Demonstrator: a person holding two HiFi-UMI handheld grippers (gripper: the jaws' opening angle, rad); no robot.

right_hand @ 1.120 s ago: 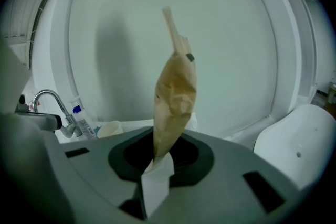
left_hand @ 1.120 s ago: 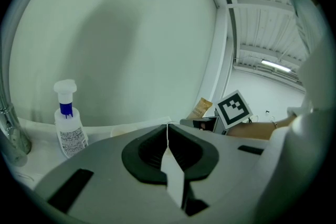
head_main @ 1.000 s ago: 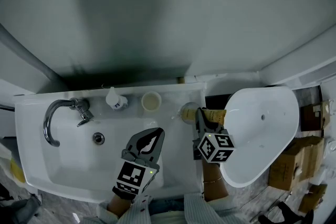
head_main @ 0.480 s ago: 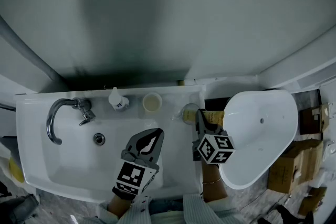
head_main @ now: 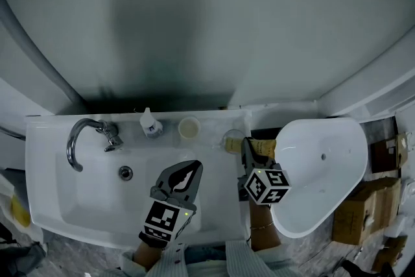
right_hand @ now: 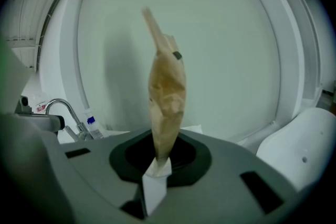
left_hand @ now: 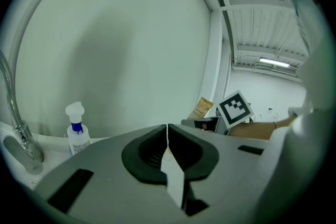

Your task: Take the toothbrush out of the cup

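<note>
**Toothbrush looks clear of the cup, right jaws clamping tighter**

Head view: barely shifted from a second ago. The right gripper [head_main: 248,143] holds the crinkly brown-paper toothbrush packet [head_main: 264,146] just beside the clear cup [head_main: 234,139] on the glossy white sink [head_main: 48,204]. Left gripper view: the left gripper [left_hand: 167,134] has its jaws together, nothing in them. Right gripper view: jaws closing, pinching the packet's tapered end.

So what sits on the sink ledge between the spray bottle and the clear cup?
A small cream cup stands there, apart from both the spray bottle and the clear cup; the head view shows it.
</note>
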